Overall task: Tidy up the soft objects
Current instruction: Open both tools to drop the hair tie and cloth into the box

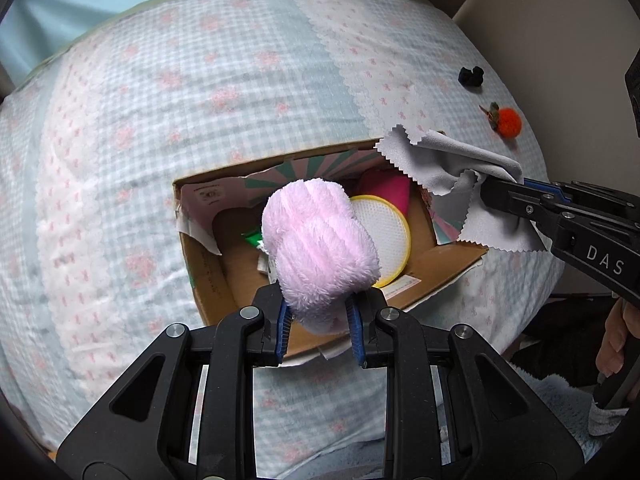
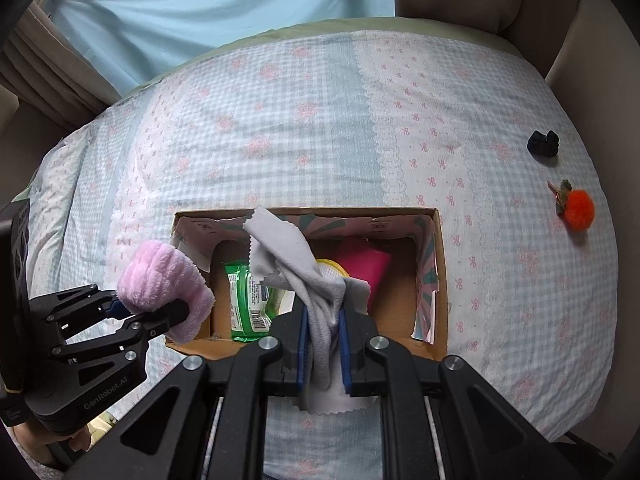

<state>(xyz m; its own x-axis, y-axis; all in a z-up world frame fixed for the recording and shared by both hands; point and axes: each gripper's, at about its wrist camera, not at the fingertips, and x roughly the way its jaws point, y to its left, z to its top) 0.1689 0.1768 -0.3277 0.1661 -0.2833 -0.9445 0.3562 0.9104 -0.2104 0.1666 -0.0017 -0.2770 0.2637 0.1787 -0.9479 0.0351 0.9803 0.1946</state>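
Observation:
My left gripper is shut on a fluffy pink plush roll, held just above an open cardboard box on the bed. In the right wrist view that pink roll hangs over the box's left end, gripped by the left gripper. A grey cloth with zigzag edges is pinched in my right gripper, drooping over the box; the same cloth and right gripper show at the box's right end. Inside lie a green wipes packet, a yellow-rimmed white pad and a magenta item.
An orange pom-pom with a small charm and a black scrunchie lie on the checked bedspread far right of the box. Beige upholstered walls edge the bed at the back right. A person's hand holds the right gripper's handle.

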